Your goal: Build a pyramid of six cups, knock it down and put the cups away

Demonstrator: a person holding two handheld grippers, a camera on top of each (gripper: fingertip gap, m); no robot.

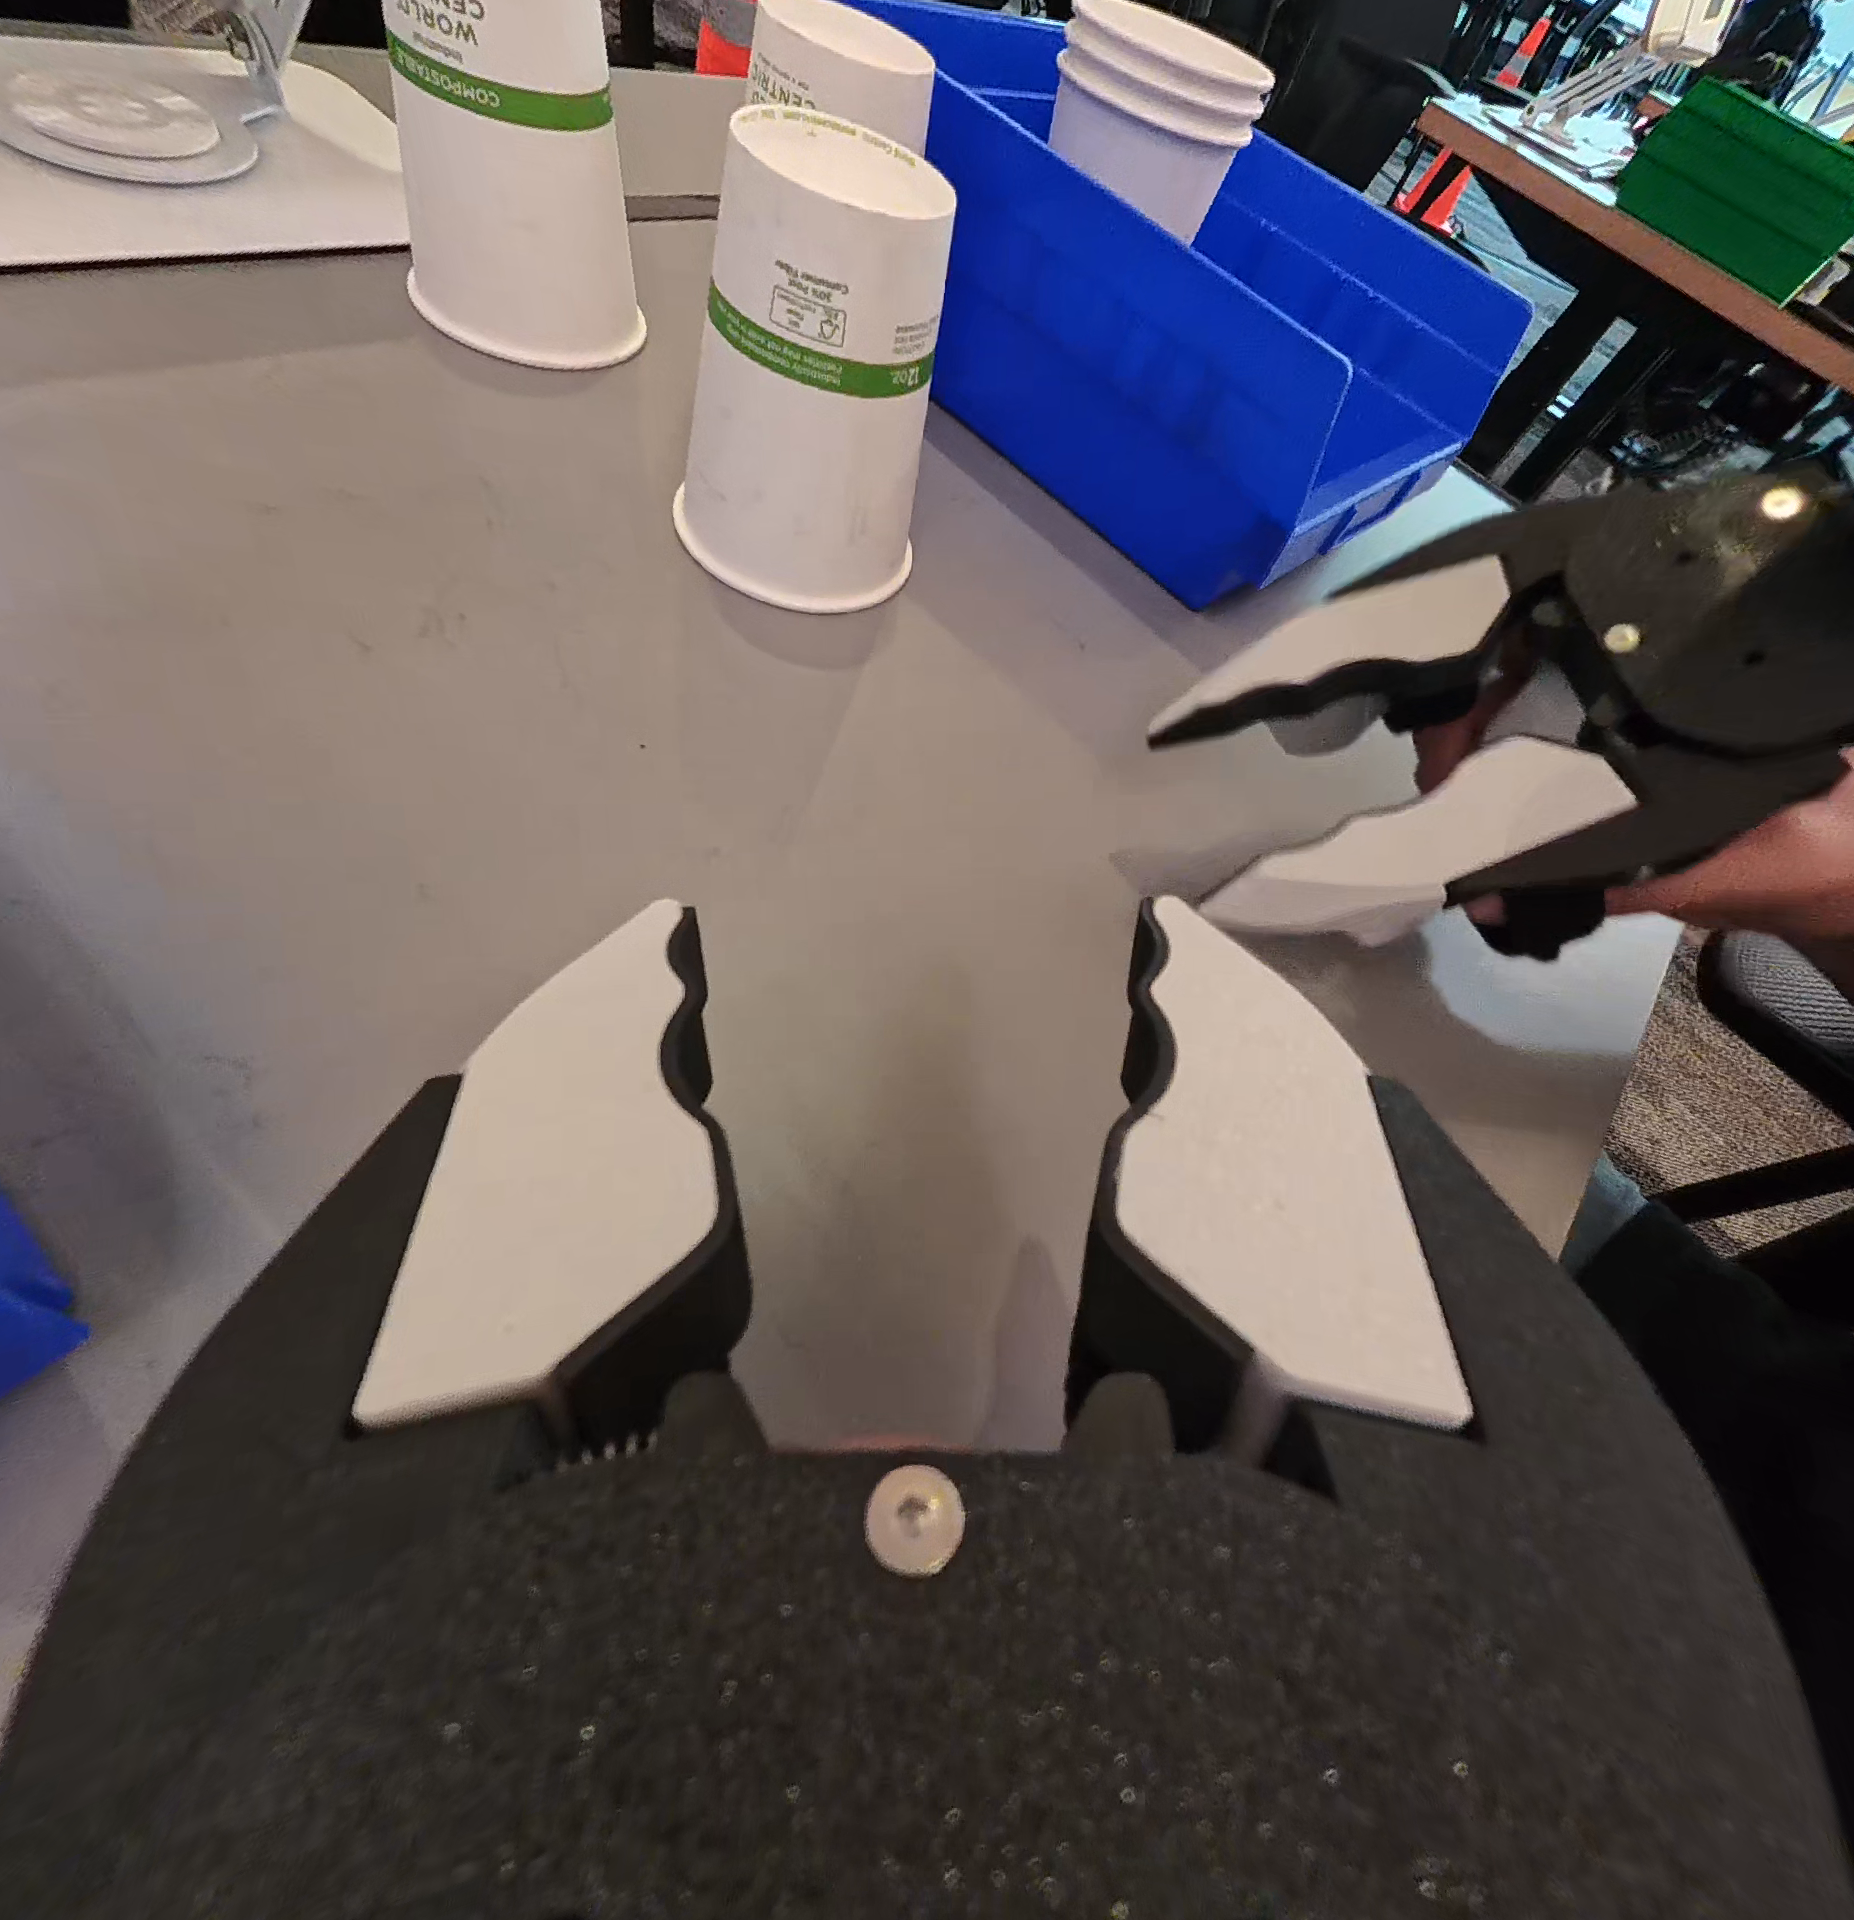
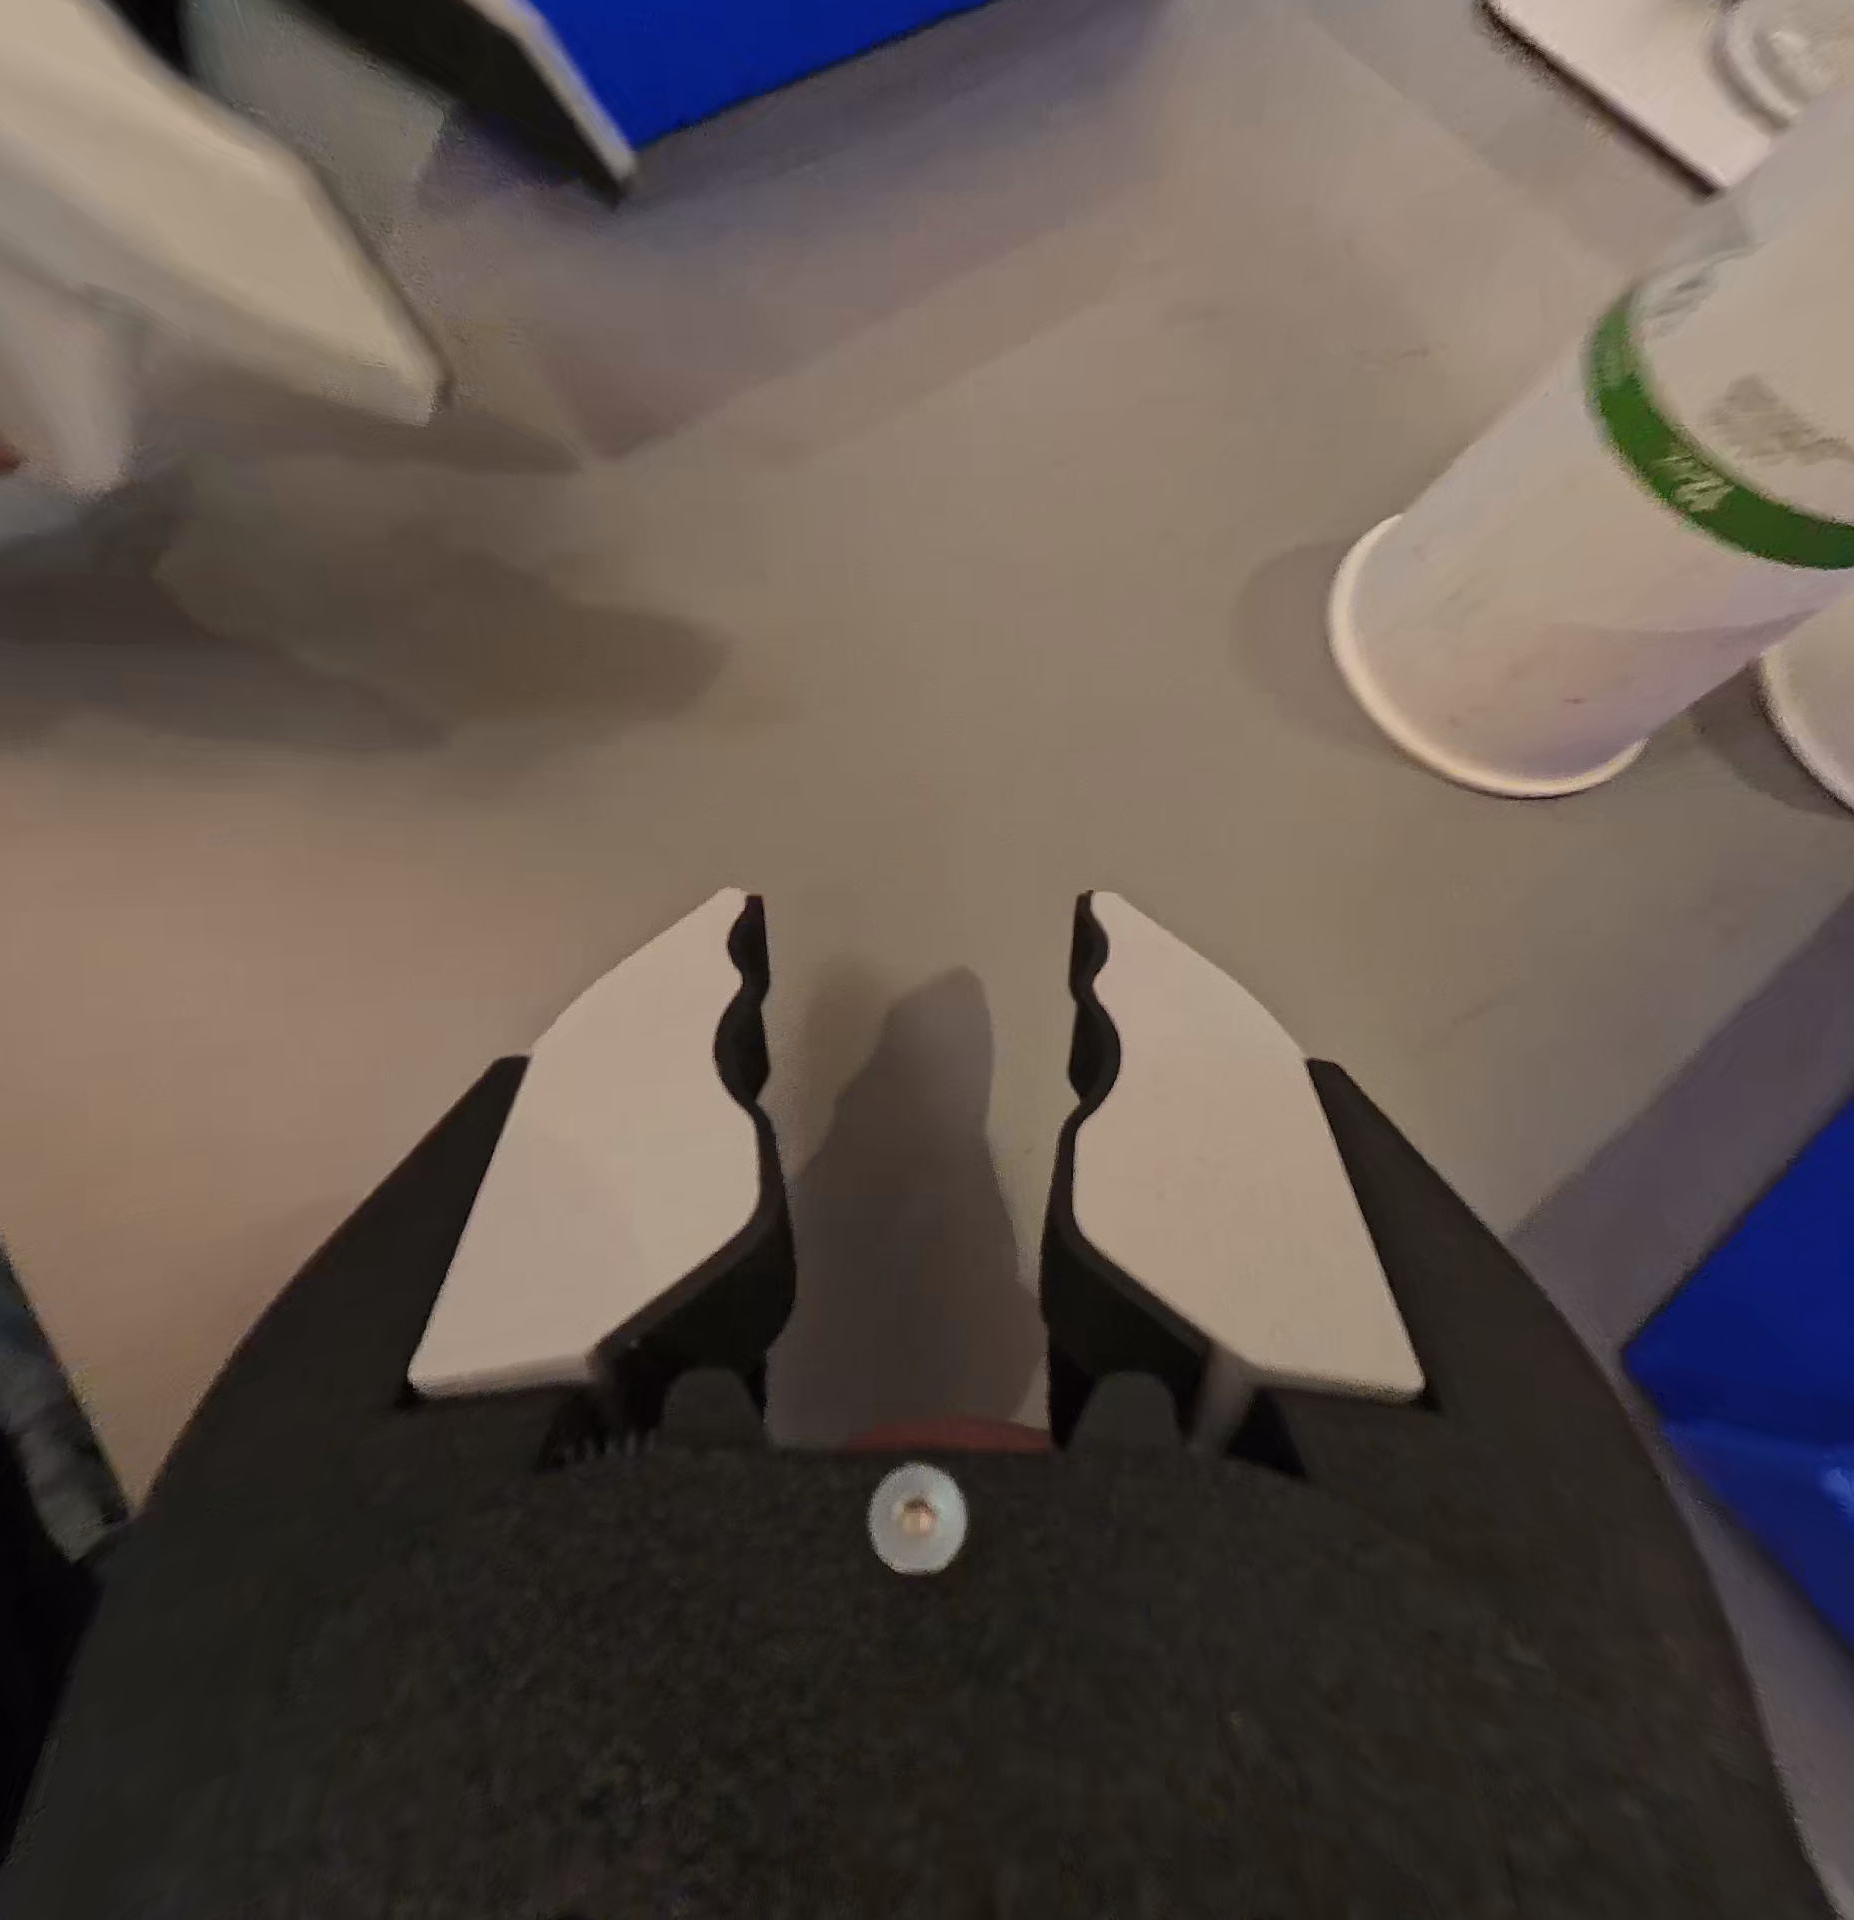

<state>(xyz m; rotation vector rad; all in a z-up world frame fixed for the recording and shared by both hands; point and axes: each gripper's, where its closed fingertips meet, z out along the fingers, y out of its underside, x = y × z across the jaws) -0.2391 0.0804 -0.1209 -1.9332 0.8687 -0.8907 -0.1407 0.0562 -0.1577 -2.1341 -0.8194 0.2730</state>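
Three white paper cups with green bands stand upside down on the grey table (image 1: 279,675): one near the middle (image 1: 814,364), one at the back left (image 1: 507,177), one behind (image 1: 850,62). A stack of white cups (image 1: 1151,114) sits in the blue bin (image 1: 1162,364). My left gripper (image 1: 918,914) is open and empty, low over bare table in front of the cups. My right gripper (image 1: 1188,821), held by a hand, is open at the right; in its own view (image 2: 918,904) it is open and empty, with one upturned cup (image 2: 1567,582) to its right.
A white sheet with a clear object (image 1: 123,135) lies at the back left. A blue corner (image 1: 9,1309) shows at the left edge. The table edge (image 1: 1588,1143) and a chair are to the right. The blurred left gripper (image 2: 175,270) and a blue bin (image 2: 1785,1403) flank the right view.
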